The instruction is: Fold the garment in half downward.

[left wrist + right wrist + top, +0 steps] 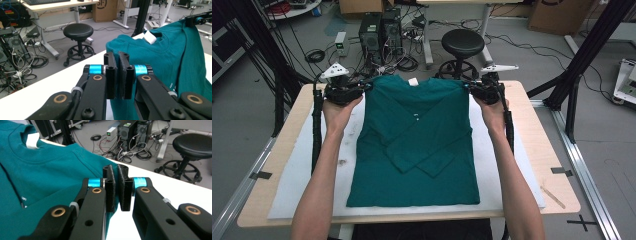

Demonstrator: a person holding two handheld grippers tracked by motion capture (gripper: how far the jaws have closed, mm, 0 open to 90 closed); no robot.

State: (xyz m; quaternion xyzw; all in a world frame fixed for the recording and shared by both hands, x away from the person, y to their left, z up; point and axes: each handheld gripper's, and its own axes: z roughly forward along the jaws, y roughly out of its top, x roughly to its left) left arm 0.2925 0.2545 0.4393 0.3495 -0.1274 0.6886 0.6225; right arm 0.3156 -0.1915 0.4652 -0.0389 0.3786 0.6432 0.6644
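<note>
A teal long-sleeved shirt (417, 150) lies front down on a white mat (292, 170), both sleeves folded across its back. Its white neck label (413, 81) sits at the far edge. My left gripper (364, 87) is shut on the shirt's far left shoulder corner. My right gripper (468, 87) is shut on the far right shoulder corner. In the left gripper view the left gripper (117, 56) pinches teal cloth, and the shirt (175, 50) hangs raised at the collar. In the right gripper view the right gripper (115, 170) holds the edge of the shirt (50, 170).
The mat lies on a wooden table (542, 145), with a thin wooden stick (552, 196) near its right front corner. Beyond the far edge stand a black stool (462, 45), computer towers (379, 30) and loose cables. Black frame posts (582, 55) rise at the right.
</note>
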